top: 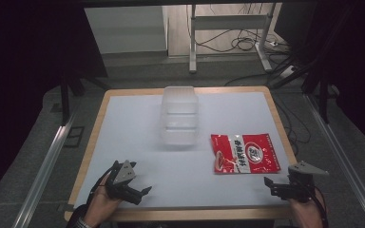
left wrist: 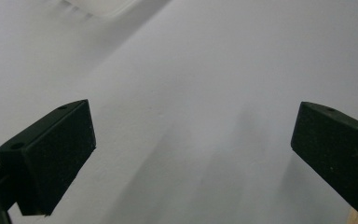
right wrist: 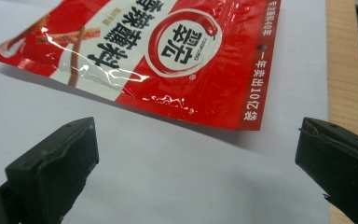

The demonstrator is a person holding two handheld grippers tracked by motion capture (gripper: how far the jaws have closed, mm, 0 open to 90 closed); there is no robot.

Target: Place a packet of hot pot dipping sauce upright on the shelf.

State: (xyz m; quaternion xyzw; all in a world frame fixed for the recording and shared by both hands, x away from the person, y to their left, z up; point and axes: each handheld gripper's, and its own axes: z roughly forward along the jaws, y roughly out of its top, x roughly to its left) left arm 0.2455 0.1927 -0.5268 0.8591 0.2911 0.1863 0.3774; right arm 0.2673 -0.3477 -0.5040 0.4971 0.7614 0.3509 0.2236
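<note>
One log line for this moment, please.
left gripper: open, empty | right gripper: open, empty, near red packet | clear container: untouched

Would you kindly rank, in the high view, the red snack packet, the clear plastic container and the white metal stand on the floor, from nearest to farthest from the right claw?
1. Red snack packet: just ahead of the right claw, slightly left.
2. Clear plastic container: mid-table, farther left.
3. White metal stand: on the floor beyond the table's far edge.
</note>
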